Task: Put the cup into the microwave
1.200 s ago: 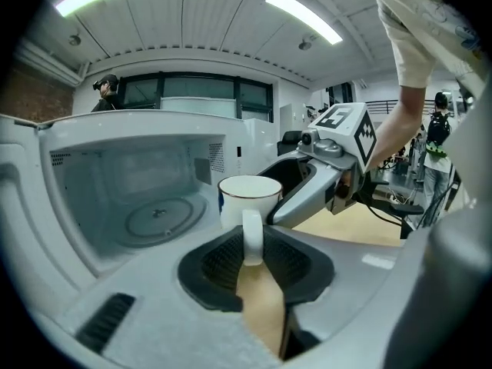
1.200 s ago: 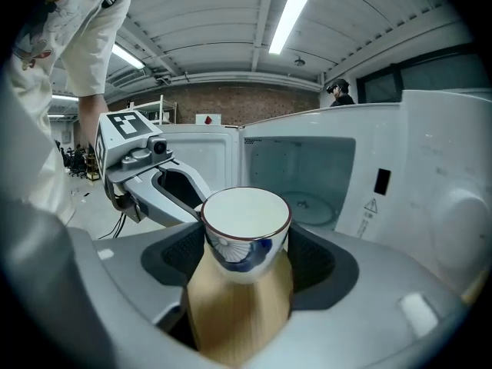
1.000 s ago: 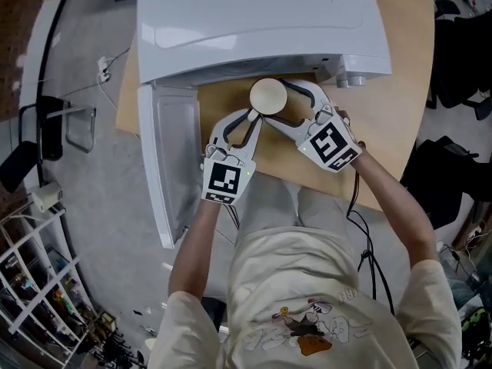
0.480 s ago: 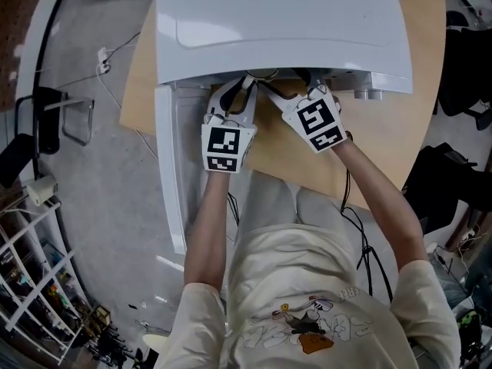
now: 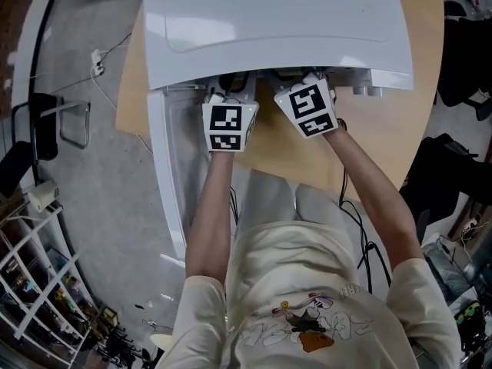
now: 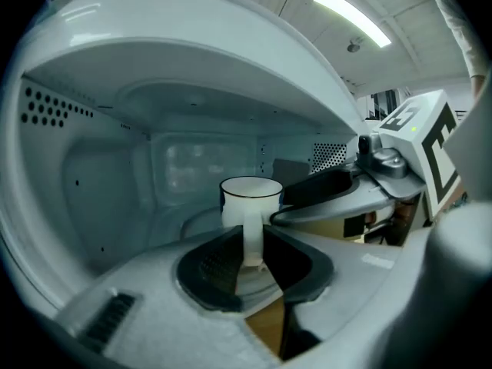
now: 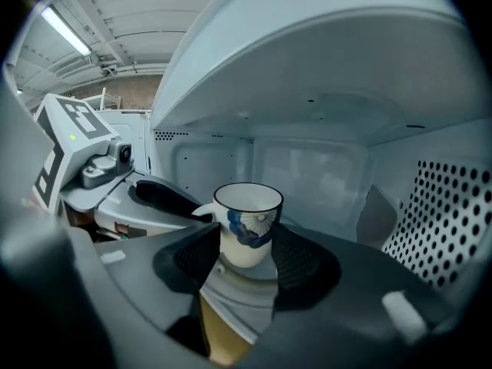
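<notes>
A white cup [image 7: 247, 221] with a blue flower and a dark rim is inside the white microwave [image 5: 269, 21], low over its glass turntable [image 7: 234, 287]. My left gripper [image 6: 252, 264] is shut on the cup's [image 6: 250, 198] handle. My right gripper [image 7: 246, 264] has the cup's body between its jaws, which are closing and stand close to both sides. In the head view both sets of jaws and the cup are hidden under the microwave's top. Only the left marker cube [image 5: 229, 125] and the right marker cube [image 5: 309, 110] show.
The microwave door [image 5: 165, 183] hangs open at the left. The microwave stands on a wooden table [image 5: 377, 144]. Perforated cavity walls [image 7: 446, 214] lie close on the right. A metal rack [image 5: 31, 283] and a chair [image 5: 38, 129] stand on the floor at left.
Both grippers have moved forward with the cup, from the table in front of the microwave into its cavity. The right gripper's jaws have narrowed around the cup.
</notes>
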A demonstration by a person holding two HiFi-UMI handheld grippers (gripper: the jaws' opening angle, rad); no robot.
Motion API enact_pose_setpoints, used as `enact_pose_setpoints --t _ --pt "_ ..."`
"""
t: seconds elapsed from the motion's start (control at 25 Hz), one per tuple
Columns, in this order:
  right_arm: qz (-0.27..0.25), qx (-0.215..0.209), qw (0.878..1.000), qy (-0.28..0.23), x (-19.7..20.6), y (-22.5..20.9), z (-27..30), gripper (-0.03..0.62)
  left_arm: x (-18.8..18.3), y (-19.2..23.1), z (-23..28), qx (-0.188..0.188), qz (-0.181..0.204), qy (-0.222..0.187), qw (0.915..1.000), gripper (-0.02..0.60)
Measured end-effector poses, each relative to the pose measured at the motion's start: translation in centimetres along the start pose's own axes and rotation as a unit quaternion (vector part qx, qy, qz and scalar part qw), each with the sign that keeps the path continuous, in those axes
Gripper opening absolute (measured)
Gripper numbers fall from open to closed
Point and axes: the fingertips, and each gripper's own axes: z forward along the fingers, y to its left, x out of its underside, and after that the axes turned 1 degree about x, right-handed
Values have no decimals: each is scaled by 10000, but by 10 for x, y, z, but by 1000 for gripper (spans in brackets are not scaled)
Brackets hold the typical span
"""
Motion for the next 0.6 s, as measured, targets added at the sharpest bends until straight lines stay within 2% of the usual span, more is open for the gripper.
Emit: enact_pose_setpoints --t 0.24,0.48,0.6 --pt "202 28 9998 -40 1 -1 -1 178 -2 -1 2 -91 -208 -78 9997 80" --pt "412 85 9991 -52 2 -1 -12 204 -2 -4 -9 -262 -510 -179 9982 131" --pt "540 72 9985 -47 2 1 -24 218 -3 -5 -23 -491 -573 -207 9969 167"
